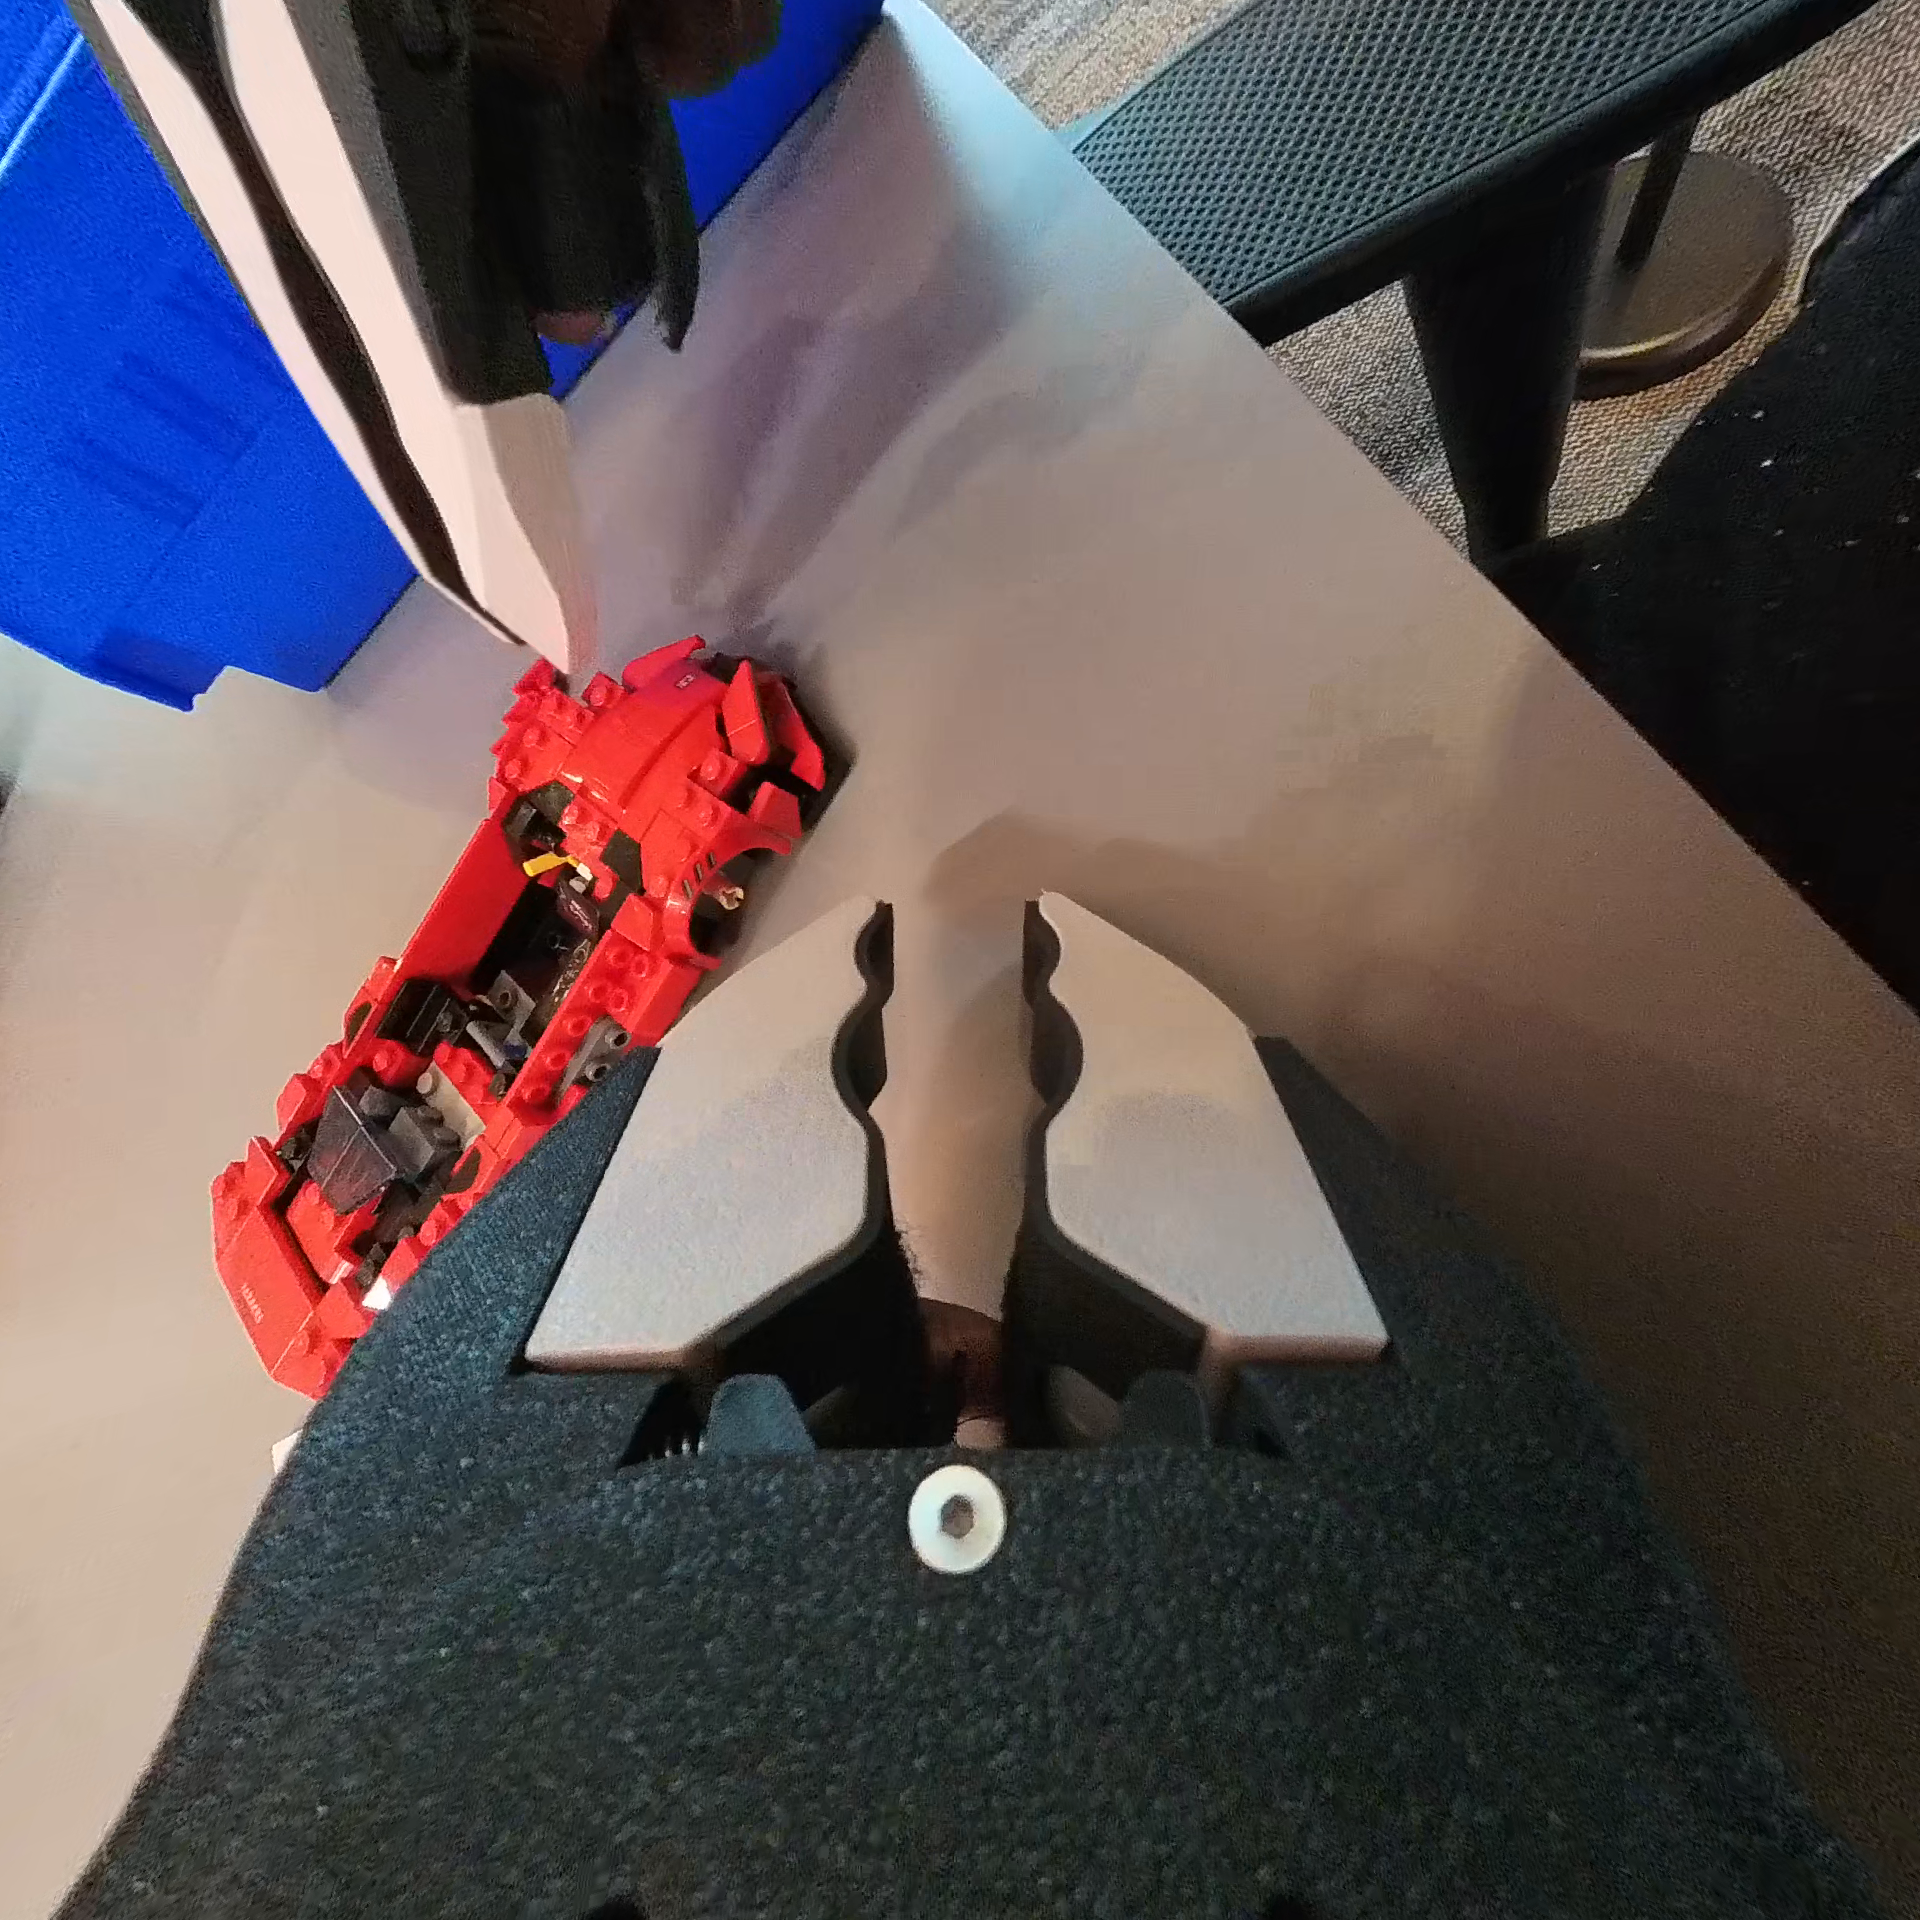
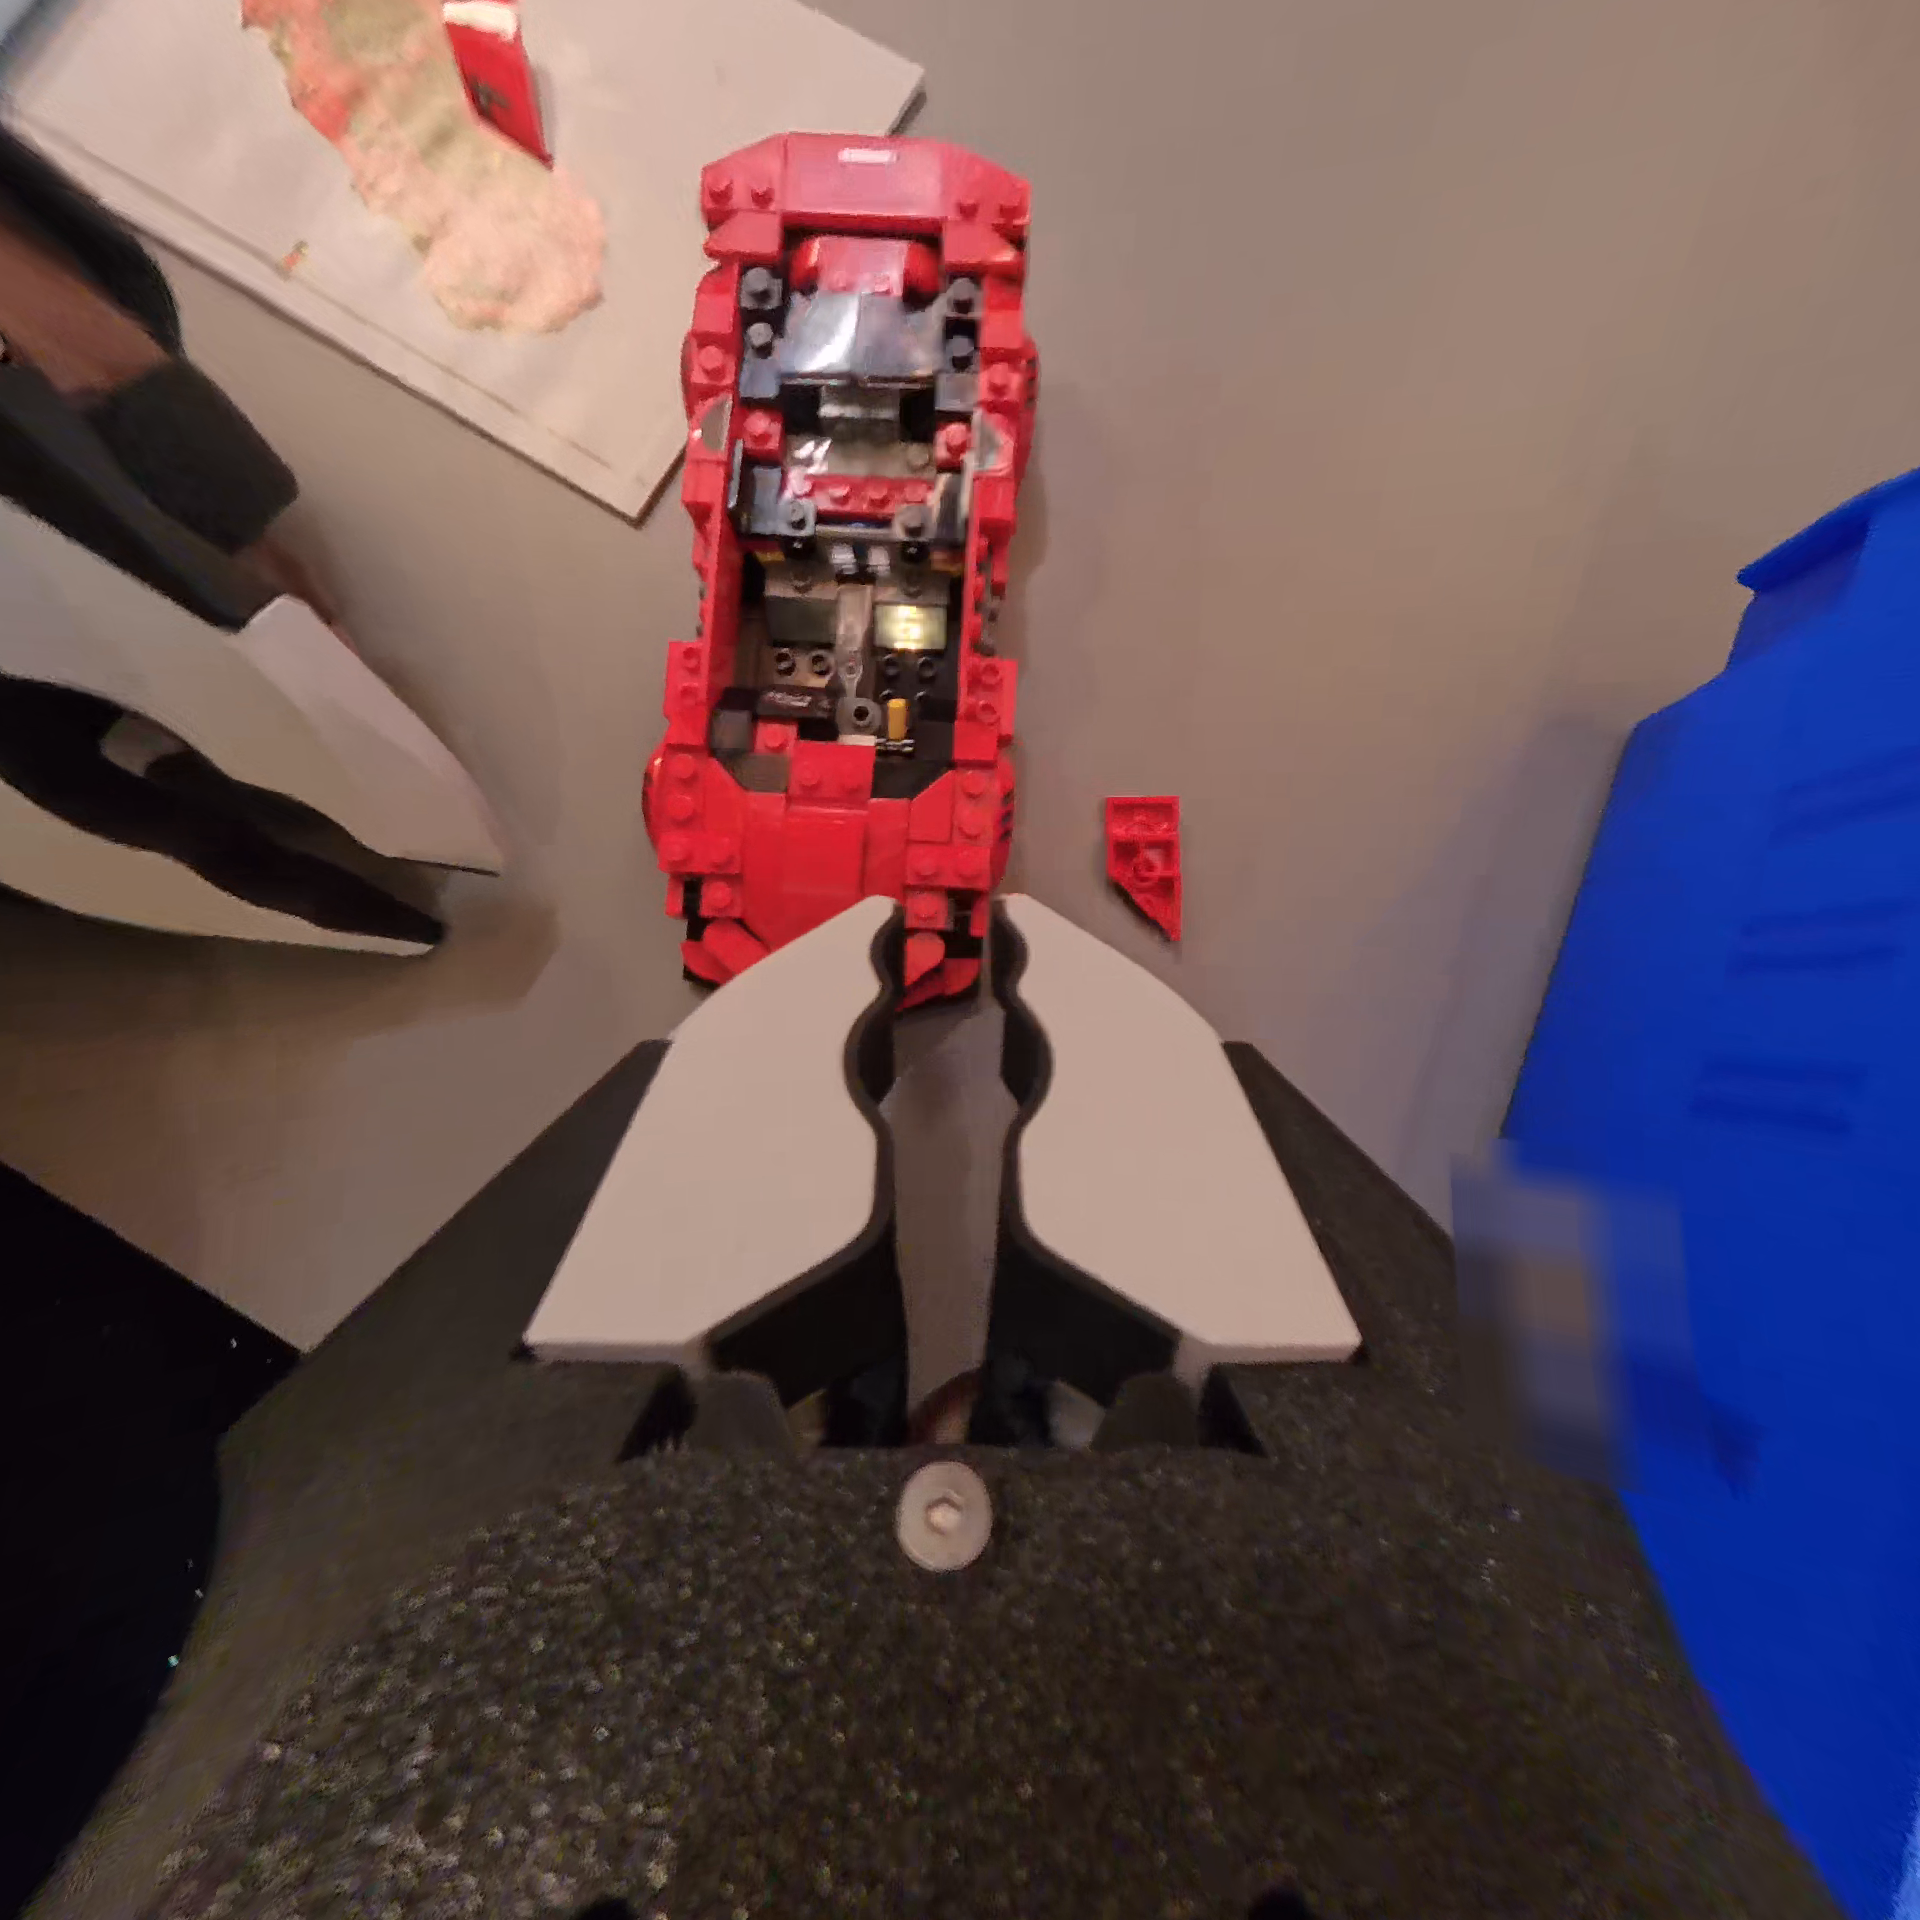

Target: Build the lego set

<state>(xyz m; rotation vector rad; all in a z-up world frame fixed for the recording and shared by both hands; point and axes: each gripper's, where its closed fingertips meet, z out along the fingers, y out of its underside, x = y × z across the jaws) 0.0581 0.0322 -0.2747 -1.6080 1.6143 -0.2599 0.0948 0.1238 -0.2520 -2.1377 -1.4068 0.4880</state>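
The red lego car [image 1: 582, 935] lies on the grey table [image 1: 1143, 623], roof open, black and grey parts showing inside. In the right wrist view the car [image 2: 831, 810] points its nose at me. My right gripper [image 2: 943, 909] is closed around the right part of the nose [image 2: 935, 956], its pads against the red bricks. It also shows in the left wrist view [image 1: 561, 644], tip down on the car's front corner. My left gripper [image 1: 961, 909] is open and empty above bare table, just right of the car. It also shows in the right wrist view [image 2: 468, 899].
A loose red wedge plate [image 2: 1148, 862] lies right of the car's nose. A blue bin [image 2: 1714, 1039] stands at the right, also in the left wrist view [image 1: 156, 416]. An instruction booklet [image 2: 468, 208] lies beyond the car. A black mesh chair [image 1: 1455, 135] stands past the table edge.
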